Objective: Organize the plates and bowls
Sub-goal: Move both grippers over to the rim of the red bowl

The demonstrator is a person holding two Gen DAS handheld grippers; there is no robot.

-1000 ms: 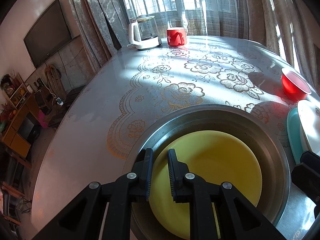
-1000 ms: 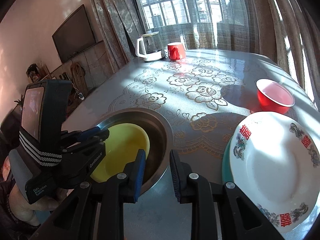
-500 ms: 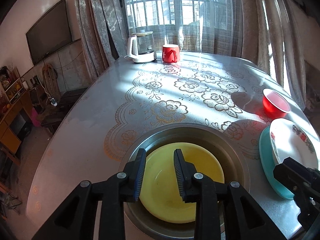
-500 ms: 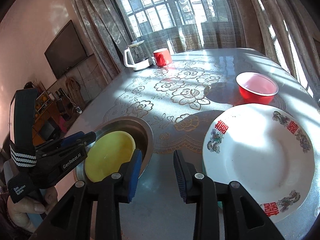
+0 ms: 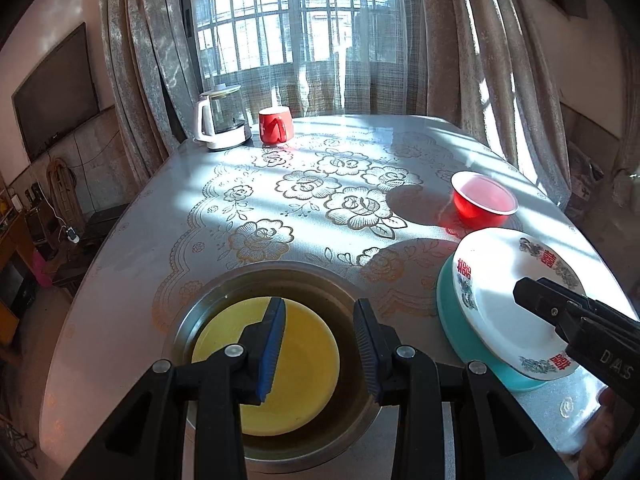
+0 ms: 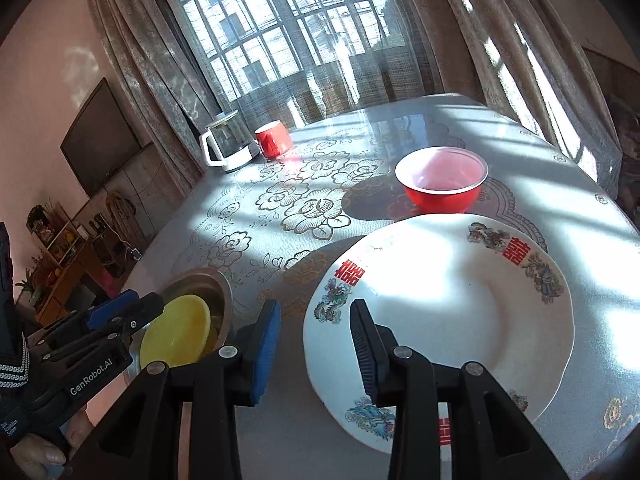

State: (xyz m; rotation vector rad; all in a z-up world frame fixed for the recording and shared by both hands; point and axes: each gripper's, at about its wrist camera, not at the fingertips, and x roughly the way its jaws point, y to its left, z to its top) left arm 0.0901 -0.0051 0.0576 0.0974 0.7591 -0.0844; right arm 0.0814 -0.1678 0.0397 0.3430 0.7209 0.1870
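Two grippers hang over the bench (image 5: 168, 208), both with jaws spread wide and holding nothing. Under the left gripper (image 5: 319, 344) sits the yellow plate (image 5: 304, 368) inside a metal basin (image 5: 280, 276). At the right gripper (image 6: 314, 344), one jaw covers the white plate (image 6: 460, 300)'s near rim. Its teal plate (image 5: 448, 312) underneath mostly hides. A red bowl (image 6: 440, 184) stands behind.

1. Your yellow plate (image 5: 298, 360) lies flat inside the round metal basin (image 5: 340, 292), near the tabletop's front edge.
2. To its right, your white plate (image 6: 452, 304), printed with red characters and dragons, sits stacked on a teal plate (image 5: 460, 340).
3. Just behind that stack stands an upright red bowl (image 6: 442, 184), pale pink inside.
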